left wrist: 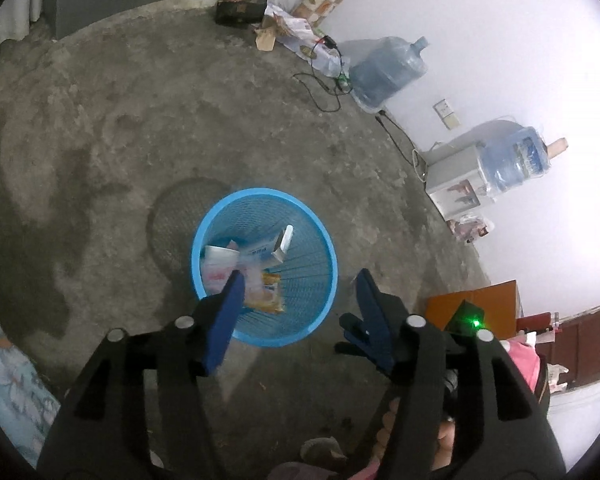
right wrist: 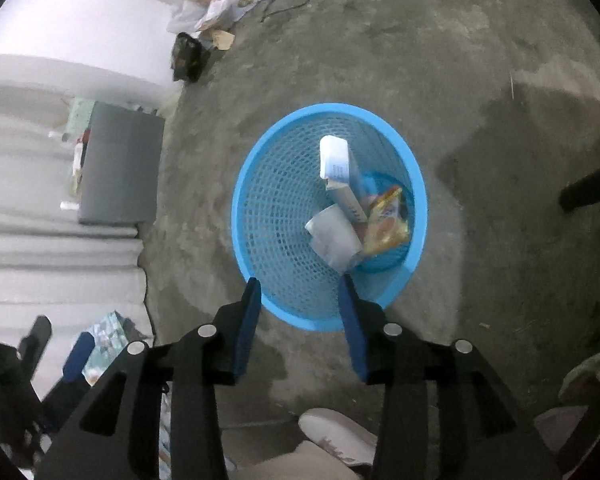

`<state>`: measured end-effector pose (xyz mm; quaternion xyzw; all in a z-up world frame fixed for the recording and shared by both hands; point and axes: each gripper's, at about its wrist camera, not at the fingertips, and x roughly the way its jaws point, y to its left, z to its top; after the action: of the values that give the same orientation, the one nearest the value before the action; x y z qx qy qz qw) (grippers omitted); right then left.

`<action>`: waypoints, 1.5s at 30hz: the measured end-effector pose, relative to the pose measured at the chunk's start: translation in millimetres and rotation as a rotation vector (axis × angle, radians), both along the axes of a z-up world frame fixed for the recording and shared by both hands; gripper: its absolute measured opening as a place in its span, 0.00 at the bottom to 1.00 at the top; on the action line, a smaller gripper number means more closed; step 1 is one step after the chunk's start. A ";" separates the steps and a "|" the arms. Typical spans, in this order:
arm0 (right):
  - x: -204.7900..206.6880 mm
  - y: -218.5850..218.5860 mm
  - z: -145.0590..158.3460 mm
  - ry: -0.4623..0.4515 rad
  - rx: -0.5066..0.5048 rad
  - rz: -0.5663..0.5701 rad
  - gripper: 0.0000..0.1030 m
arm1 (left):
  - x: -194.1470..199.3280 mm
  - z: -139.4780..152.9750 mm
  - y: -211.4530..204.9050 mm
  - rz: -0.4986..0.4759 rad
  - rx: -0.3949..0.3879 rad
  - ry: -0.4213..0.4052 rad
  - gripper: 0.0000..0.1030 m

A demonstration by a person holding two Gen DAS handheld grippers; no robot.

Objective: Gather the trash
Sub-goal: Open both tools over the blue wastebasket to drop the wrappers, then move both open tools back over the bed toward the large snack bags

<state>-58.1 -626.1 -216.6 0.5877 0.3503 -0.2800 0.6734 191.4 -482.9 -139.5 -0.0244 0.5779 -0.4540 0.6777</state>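
Blue fingertips of the left claw (left wrist: 300, 292) frame the left wrist view from below, spread wide apart with nothing between them. Straight ahead and below sits the blue mesh wastebasket (left wrist: 204, 236) on the concrete floor (left wrist: 140, 120), its near rim partly hidden behind the left-hand finger. Inside lie a white carton (left wrist: 278, 246) leaning against the far wall, a white-and-pink packet (left wrist: 218, 266) and a yellow snack wrapper (left wrist: 266, 294). Loose litter that could yet be gathered lies far off by the wall: a dark box (left wrist: 240, 8) and scattered papers (left wrist: 288, 28), up and slightly right of the claw's line. A large water bottle (left wrist: 388, 68) stands further along that wall.

Right wrist view: the right claw (right wrist: 300, 296) is likewise parted and empty, hovering just over the basket's near rim (right wrist: 296, 316). The white carton (right wrist: 338, 172) stands with its long axis running away from the camera, the yellow wrapper (right wrist: 386, 220) to its right, a grey-white packet (right wrist: 334, 236) in front. The dark box (right wrist: 188, 58) and papers (right wrist: 220, 12) lie beyond the basket, up and to the left, well apart from the claw. Neither claw looks clearly nearer; I judge the next reach must go forward past the basket towards that wall
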 end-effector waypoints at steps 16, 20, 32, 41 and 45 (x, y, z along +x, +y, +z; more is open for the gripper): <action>32.7 106.0 188.3 -0.192 -0.403 0.312 0.75 | -62.8 178.8 195.2 0.131 -0.201 -0.306 0.82; 47.1 161.6 235.6 -0.225 -0.540 0.436 0.82 | -83.1 205.5 271.4 0.227 -0.213 -0.399 0.87; 79.1 299.3 306.1 -0.298 -0.720 0.674 0.93 | -130.5 179.5 516.5 0.697 -0.064 -0.540 0.91; 129.2 452.5 296.2 -0.186 -0.858 0.999 0.94 | -140.6 119.5 633.0 1.055 0.091 -0.396 0.91; 134.4 524.8 295.1 -0.137 -1.031 1.137 0.94 | -134.7 87.9 656.7 1.139 0.186 -0.297 0.91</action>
<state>76.3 -101.3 78.4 -0.0544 0.3811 0.0183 0.9228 56.8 173.8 -51.6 -0.2071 0.4104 0.0349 0.8874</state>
